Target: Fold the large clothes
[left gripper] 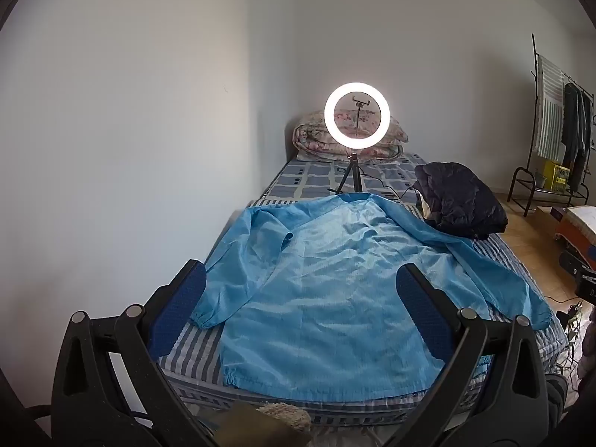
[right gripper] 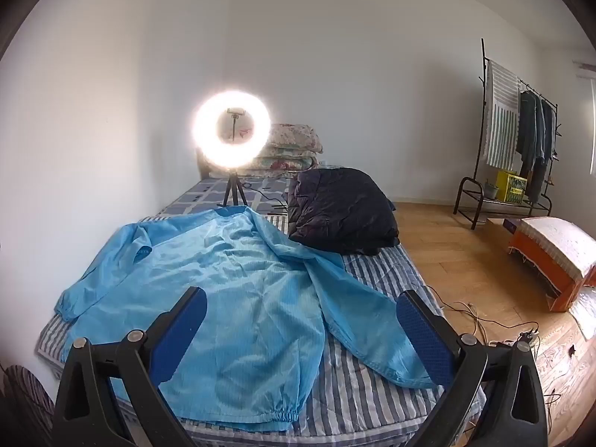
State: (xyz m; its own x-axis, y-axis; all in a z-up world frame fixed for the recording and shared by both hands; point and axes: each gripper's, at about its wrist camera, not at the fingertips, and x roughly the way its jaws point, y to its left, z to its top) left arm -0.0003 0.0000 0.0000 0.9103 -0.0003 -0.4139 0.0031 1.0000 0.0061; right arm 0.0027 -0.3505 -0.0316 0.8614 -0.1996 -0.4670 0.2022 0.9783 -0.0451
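Both grippers, left gripper (left gripper: 301, 309) and right gripper (right gripper: 301, 335), hover fully spread and empty above the near hem of the blue jacket (left gripper: 327, 279), spread flat on the striped bed (right gripper: 376, 383), apparently laid out ready for folding.

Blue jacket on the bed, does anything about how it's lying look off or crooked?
Mostly flat, back up, but the blue jacket isn't even. One sleeve trails toward the bed's floor-side edge, its upper part against the dark folded coat. The other sleeve bends near the wall. The cloth is wrinkled. No damage visible.
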